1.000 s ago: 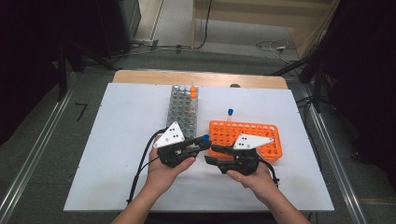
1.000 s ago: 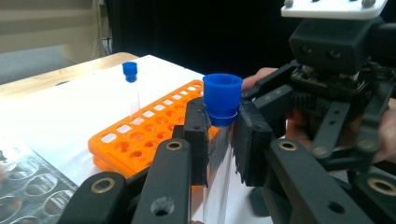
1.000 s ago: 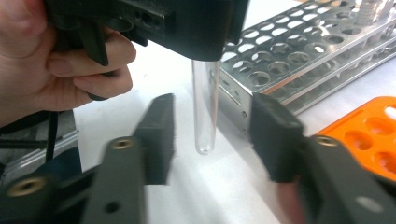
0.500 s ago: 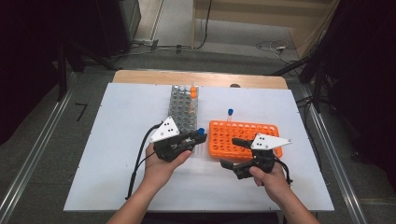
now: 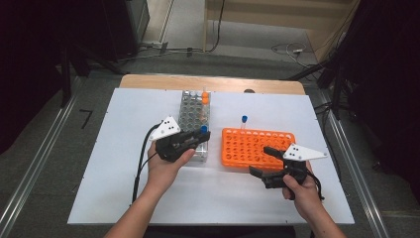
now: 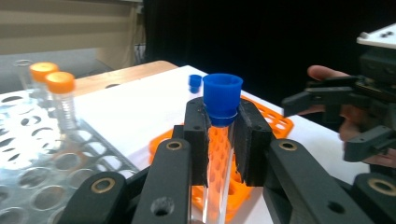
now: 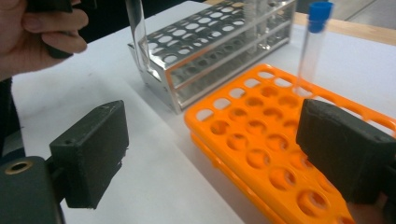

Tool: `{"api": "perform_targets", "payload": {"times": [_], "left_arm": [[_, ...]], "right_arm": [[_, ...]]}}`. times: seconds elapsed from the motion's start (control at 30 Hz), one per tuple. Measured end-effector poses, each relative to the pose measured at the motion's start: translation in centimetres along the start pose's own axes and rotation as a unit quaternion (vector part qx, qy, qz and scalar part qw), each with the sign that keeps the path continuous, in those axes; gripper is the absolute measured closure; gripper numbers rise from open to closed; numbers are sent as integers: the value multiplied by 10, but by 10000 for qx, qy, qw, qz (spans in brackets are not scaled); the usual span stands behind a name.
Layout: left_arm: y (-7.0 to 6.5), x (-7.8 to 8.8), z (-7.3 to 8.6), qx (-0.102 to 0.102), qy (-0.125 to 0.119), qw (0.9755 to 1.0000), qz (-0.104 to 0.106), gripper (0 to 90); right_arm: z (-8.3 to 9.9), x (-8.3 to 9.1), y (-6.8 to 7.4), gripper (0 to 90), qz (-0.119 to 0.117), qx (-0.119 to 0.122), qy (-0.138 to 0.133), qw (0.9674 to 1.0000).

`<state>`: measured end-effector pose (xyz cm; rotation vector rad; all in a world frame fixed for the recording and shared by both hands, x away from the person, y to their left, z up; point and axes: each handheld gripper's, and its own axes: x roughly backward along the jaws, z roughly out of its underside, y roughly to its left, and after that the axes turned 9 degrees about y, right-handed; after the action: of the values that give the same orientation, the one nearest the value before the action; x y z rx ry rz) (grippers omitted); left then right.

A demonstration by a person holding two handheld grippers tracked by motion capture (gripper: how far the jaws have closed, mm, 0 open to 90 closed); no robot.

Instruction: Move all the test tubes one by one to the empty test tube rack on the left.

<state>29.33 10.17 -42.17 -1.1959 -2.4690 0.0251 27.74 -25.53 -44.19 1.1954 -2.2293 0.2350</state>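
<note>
- The blue-capped tube [image 6: 219, 140] is clamped in the left gripper [image 5: 198, 139], jaws pinched tight just under the blue cap, the clear body hanging down between them.
- Where is it? Held in the air at the near end of the clear rack [image 5: 194, 116], with the orange rack [image 5: 257, 147] just to its right.
- Big change from a second ago: both grippers were huddled together over the gap between the racks, and now they have split. The right gripper [image 5: 261, 161] has slid away to the near right edge of the orange rack.
- Its jaws have just been opening, and in the right gripper view they stand wide apart with nothing between them.
- My read: that looks like a hand-over completed, the tube now the left hand's alone, so placing it into a rack hole should come next.
- Pose: the left hand [image 5: 166, 161] holds its gripper roughly level, pointing right across the table, tube upright.
- The right hand [image 5: 299, 191] sits low near the table's front edge, gripper aimed left and away, towards the orange rack.
- One more blue-capped tube [image 5: 244, 123] stands at the orange rack's far edge.
</note>
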Motion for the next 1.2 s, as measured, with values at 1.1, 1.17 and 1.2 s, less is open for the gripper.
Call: {"api": "perform_targets", "payload": {"times": [1.1, 1.17, 1.2], "left_arm": [[55, -24, -38, 198, -334, 9970, -670, 768], [57, -29, -40, 192, -350, 9964, -745, 768], [59, -32, -41, 197, -355, 9963, -758, 768]], "right_arm": [[34, 27, -33, 80, 446, -149, -151, 9988], [34, 27, -34, 80, 454, -188, -152, 9987], [34, 27, -35, 80, 459, -193, -161, 9986]]}}
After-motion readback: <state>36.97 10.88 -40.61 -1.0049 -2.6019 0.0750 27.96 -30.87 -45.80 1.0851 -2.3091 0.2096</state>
